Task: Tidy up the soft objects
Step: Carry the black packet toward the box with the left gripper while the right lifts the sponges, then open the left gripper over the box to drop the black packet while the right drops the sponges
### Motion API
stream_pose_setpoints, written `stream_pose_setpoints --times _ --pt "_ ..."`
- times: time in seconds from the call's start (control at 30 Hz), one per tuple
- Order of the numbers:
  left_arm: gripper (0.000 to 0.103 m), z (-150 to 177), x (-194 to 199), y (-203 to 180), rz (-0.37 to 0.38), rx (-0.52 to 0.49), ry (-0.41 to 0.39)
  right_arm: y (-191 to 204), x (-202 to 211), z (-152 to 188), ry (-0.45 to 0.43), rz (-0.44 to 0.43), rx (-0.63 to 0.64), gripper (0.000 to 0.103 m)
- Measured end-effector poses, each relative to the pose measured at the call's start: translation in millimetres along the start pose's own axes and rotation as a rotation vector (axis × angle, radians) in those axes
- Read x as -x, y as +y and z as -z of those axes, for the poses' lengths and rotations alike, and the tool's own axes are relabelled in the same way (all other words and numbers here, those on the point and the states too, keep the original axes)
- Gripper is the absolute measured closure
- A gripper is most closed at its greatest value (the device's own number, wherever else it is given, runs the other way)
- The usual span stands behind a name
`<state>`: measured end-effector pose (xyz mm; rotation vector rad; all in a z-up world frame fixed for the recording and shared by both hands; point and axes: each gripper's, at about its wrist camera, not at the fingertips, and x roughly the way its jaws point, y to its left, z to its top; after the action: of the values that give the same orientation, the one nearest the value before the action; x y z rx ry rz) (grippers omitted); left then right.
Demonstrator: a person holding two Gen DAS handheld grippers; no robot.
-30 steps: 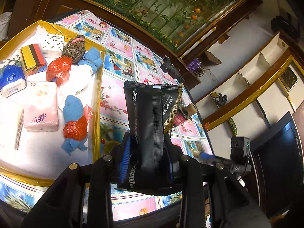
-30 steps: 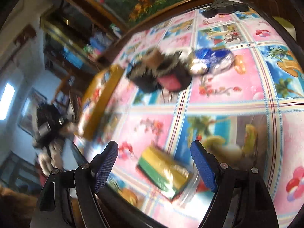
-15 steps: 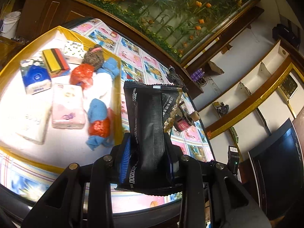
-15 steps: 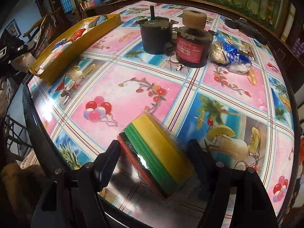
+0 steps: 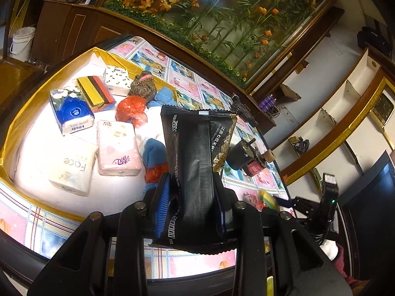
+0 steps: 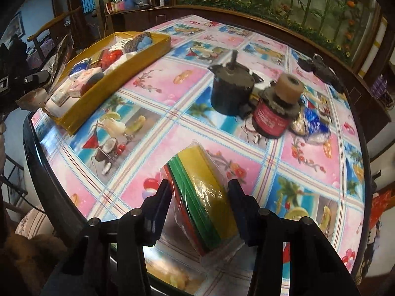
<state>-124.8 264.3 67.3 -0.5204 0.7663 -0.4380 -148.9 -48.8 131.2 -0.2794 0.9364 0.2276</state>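
Nearest, left gripper [image 5: 195, 207] clamped on a black ribbed packet [image 5: 197, 172], held upright above the worktop [image 5: 187, 261] edge. Right gripper [image 6: 198, 202] closing around a wrapped stack of coloured cloths [image 6: 207, 197], yellow on top, green and red beneath, lying on the worktop; pads at its sides, contact unclear. Beyond, at 12 to 1 o'clock from the right gripper, a black motor [image 6: 230, 91], a red-labelled spool [image 6: 274, 113] and a blue foil packet [image 6: 313, 120]. Farther, at 10 o'clock, a yellow tray [image 6: 118, 83] holding tissue packs [image 5: 116, 145], blue socks [image 5: 154, 153] and red bundles [image 5: 130, 109].
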Motion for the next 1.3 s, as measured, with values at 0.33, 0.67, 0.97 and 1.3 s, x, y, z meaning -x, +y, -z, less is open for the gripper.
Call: stream_pose_setpoints --times 0.33,0.67,0.97,1.3 --pt "0.074 -4 10 19 -0.047 0.008 -0.035 85 -5 -50 -0.075 0.049 0.188 0.056" --pt "0.074 -18 16 31 -0.124 -0.034 -0.054 128 -18 -90 -0.125 0.067 0.264 0.056" --pt "0.074 -47 13 37 -0.173 -0.105 -0.068 152 -34 -119 -0.162 0.076 0.309 0.056" --pt "0.074 -88 -11 54 -0.225 -0.136 -0.031 141 -58 -158 -0.179 0.009 0.235 0.056"
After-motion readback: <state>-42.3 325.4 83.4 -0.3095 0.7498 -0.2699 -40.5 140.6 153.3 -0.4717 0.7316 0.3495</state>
